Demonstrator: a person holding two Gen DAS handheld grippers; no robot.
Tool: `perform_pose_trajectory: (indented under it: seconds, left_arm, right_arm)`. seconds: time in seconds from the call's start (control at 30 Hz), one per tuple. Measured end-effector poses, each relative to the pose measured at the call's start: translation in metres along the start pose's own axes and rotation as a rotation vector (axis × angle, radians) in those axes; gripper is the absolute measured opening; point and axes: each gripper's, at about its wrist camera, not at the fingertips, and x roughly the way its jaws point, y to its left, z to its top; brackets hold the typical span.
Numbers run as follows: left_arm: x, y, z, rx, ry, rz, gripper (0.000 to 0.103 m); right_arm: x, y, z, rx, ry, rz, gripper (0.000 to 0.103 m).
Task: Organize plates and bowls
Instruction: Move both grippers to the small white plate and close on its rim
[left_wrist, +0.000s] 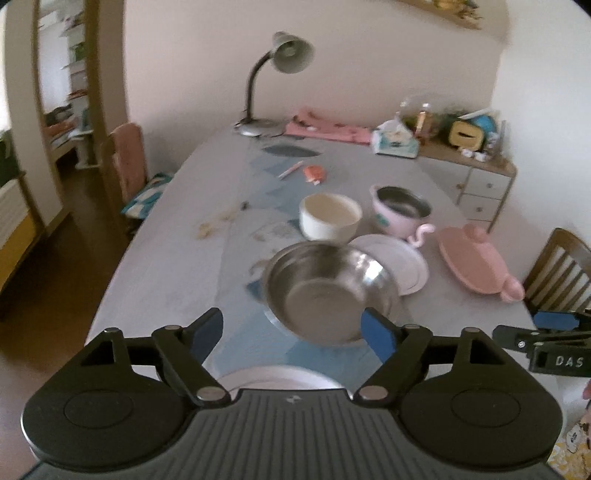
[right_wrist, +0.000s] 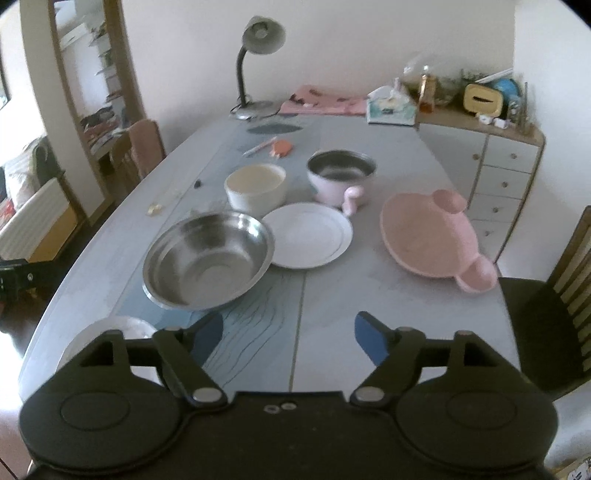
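Observation:
On the grey-blue table (right_wrist: 369, 317) a steel bowl (right_wrist: 208, 260) stands beside a white plate (right_wrist: 308, 240). Behind them are a cream bowl (right_wrist: 256, 186) and a pink pot (right_wrist: 340, 175) with a steel inside. A pink mouse-shaped plate (right_wrist: 432, 240) lies to the right. Another white plate (left_wrist: 277, 378) sits at the near edge, partly hidden under my left gripper (left_wrist: 291, 330). That gripper is open above the table, in front of the steel bowl (left_wrist: 325, 291), and holds nothing. My right gripper (right_wrist: 290, 332) hangs open over bare tabletop, also holding nothing.
A desk lamp (right_wrist: 258, 48), a pink cloth (right_wrist: 321, 99) and a tissue box (right_wrist: 391, 109) stand at the table's far end, with a pen (right_wrist: 258, 147) and an orange item (right_wrist: 282, 148) nearer. A drawer cabinet (right_wrist: 498, 173) and a dark chair (right_wrist: 546, 314) are on the right.

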Motion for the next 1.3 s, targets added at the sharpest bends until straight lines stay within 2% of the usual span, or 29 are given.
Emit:
perform_pose_trajectory:
  seconds: [0.07, 0.13, 0.43, 0.53, 0.77, 0.87, 0.97, 1.13, 1.3]
  left_arm:
    - [0.006, -0.006, 0.006, 0.011, 0.006, -0.023, 0.085]
    - [0.019, -0.015, 0.015, 0.024, 0.017, -0.049, 0.086]
    - [0.092, -0.048, 0.056, 0.070, 0.098, -0.056, 0.086]
    - [0.123, -0.060, 0.072, 0.084, 0.143, -0.052, 0.086]
    - [0.199, -0.067, 0.108, 0.030, 0.285, -0.050, 0.086]
    - [0.232, -0.070, 0.121, 0.001, 0.354, -0.086, 0.086]
    - [0.259, -0.076, 0.127, -0.003, 0.415, -0.084, 0.086]
    - [0.285, -0.089, 0.130, 0.057, 0.444, -0.045, 0.085]
    - [0.306, -0.094, 0.127, 0.059, 0.487, -0.056, 0.084]
  right_arm:
    - [0.000, -0.004, 0.002, 0.005, -0.016, -0.024, 0.093]
    - [0.003, -0.009, 0.005, 0.011, -0.026, -0.037, 0.097]
    - [0.056, -0.043, 0.027, 0.046, 0.030, -0.065, 0.097]
    - [0.079, -0.053, 0.038, 0.054, 0.051, -0.065, 0.097]
    - [0.128, -0.067, 0.061, 0.046, 0.107, -0.038, 0.096]
    - [0.144, -0.071, 0.069, 0.039, 0.125, -0.028, 0.095]
    - [0.158, -0.076, 0.075, 0.036, 0.143, -0.012, 0.094]
    - [0.180, -0.084, 0.080, 0.048, 0.186, 0.022, 0.089]
    - [0.199, -0.092, 0.083, 0.085, 0.235, 0.050, 0.083]
